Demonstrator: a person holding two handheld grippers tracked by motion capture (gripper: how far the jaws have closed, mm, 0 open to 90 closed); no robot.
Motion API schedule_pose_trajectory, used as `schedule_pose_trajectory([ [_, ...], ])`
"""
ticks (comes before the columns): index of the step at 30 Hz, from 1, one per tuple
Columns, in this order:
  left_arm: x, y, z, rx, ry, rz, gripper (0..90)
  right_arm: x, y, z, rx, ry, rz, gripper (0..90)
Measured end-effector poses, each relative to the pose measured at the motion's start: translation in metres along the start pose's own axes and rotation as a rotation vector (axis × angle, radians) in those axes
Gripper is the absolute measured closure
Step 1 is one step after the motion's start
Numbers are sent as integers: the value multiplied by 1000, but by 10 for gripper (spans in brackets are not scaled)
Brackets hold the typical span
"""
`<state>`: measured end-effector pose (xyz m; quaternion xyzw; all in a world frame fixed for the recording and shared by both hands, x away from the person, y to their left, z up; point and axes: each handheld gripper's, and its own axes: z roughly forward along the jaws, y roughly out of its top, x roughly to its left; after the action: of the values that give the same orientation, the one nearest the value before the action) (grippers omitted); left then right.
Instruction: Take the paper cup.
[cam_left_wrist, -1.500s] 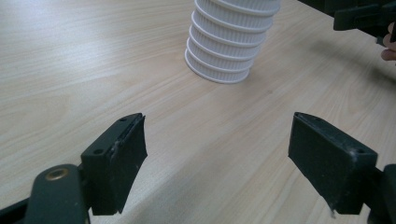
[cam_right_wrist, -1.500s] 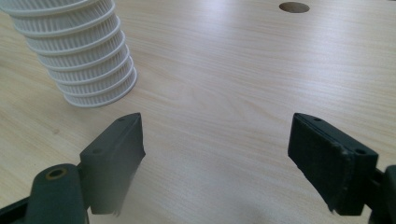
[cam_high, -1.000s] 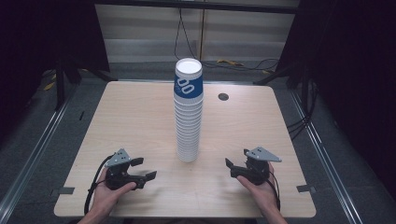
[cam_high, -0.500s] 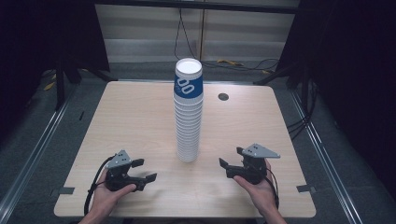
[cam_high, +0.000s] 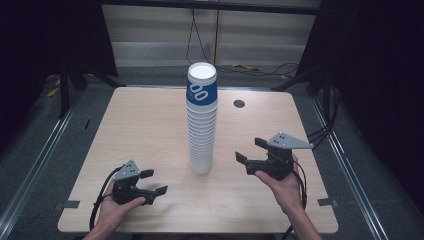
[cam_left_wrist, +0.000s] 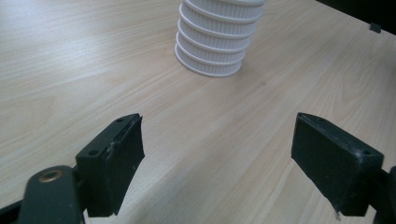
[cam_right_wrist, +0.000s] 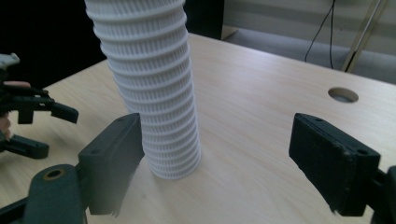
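Near the desk's front edge, the left gripper is resting with jaws spread and empty; the right gripper, lifted, has just been opening, nothing between its jaws. Mid-desk, the cup stack is standing tall: white ribbed paper, blue-banded top cup. Probably light, crushable and tippy; gripping gently near the top seems best.

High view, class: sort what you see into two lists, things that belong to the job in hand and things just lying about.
Belongs to the job:
- stack of paper cups, upright mid-table
- left claw, open, empty
- right claw, empty, jaws just been opening

Just lying about:
- round hole in the table
- cables on the floor behind the table
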<state>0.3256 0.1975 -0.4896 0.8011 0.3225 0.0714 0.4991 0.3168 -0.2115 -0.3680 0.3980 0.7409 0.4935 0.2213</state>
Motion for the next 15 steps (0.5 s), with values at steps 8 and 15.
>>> schedule_pose_trajectory([
  [8,3,-1,-2,-5,5,-18,172,0,19,4,-12,39,-14,182],
  [15,2,-1,-2,-9,5,-13,175,5,35,7,-42,88,-10,183],
])
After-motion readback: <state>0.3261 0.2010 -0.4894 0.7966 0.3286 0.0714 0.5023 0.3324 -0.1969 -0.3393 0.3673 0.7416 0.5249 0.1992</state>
